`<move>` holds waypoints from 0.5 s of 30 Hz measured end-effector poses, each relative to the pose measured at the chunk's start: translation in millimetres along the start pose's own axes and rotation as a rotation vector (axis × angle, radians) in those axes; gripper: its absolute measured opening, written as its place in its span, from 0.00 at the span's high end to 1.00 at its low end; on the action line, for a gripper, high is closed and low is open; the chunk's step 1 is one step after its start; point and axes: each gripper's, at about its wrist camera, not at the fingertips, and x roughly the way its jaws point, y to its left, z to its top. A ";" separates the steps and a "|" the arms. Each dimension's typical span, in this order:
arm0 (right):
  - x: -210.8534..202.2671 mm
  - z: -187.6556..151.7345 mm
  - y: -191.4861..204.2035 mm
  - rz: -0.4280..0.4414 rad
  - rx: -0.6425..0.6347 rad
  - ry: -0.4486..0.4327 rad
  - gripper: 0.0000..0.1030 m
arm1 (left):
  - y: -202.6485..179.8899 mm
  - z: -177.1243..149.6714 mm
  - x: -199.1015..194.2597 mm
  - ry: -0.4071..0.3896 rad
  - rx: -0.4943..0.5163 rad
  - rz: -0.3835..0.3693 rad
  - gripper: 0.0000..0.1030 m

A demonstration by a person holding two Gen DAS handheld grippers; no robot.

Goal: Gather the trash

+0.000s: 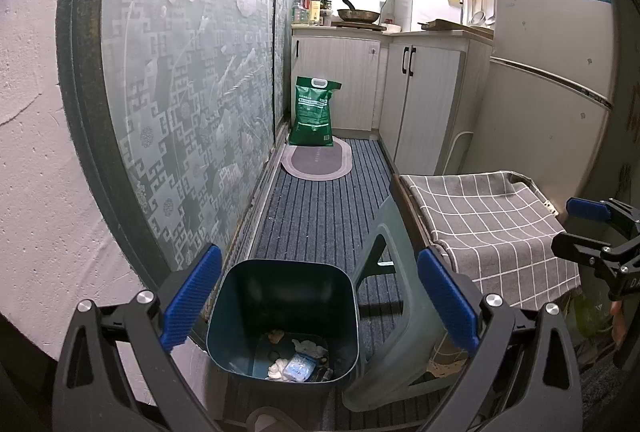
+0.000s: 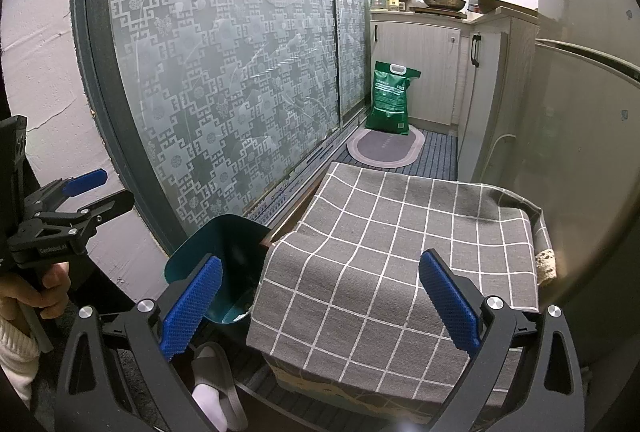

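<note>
A dark teal trash bin [image 1: 282,296] stands on the floor right below my left gripper [image 1: 318,302], which is open and empty above its mouth. Inside the bin lie crumpled white tissues [image 1: 280,366], a pale blue wrapper [image 1: 299,366] and a brown scrap [image 1: 276,336]. My right gripper [image 2: 320,302] is open and empty, held over a table covered with a grey checked cloth [image 2: 384,252]. The bin's rim [image 2: 216,244] shows left of the cloth in the right wrist view. Each gripper shows in the other's view: the right one [image 1: 596,228] and the left one [image 2: 80,192].
A grey plastic stool [image 1: 400,296] stands between the bin and the cloth-covered table [image 1: 492,224]. A frosted glass sliding door [image 1: 188,84] runs along the left. A green sack [image 1: 314,112] and an oval mat [image 1: 318,162] lie further along the striped carpet. Cabinets [image 1: 428,104] and a fridge [image 1: 552,72] stand on the right.
</note>
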 end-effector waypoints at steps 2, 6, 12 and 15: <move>0.1 -0.2 0.0 0.000 -0.001 0.001 0.03 | 0.6 0.8 0.7 0.000 0.000 -0.001 0.03; 0.5 -0.3 0.3 0.000 -0.001 0.000 0.03 | 0.5 0.9 0.7 0.000 0.000 -0.001 0.03; 0.5 -0.3 0.4 -0.001 0.000 0.000 0.03 | 0.5 1.1 0.8 0.000 0.000 0.000 0.03; 0.7 -0.3 0.5 -0.001 0.000 0.000 0.03 | -0.1 0.5 0.2 0.000 0.001 -0.001 0.03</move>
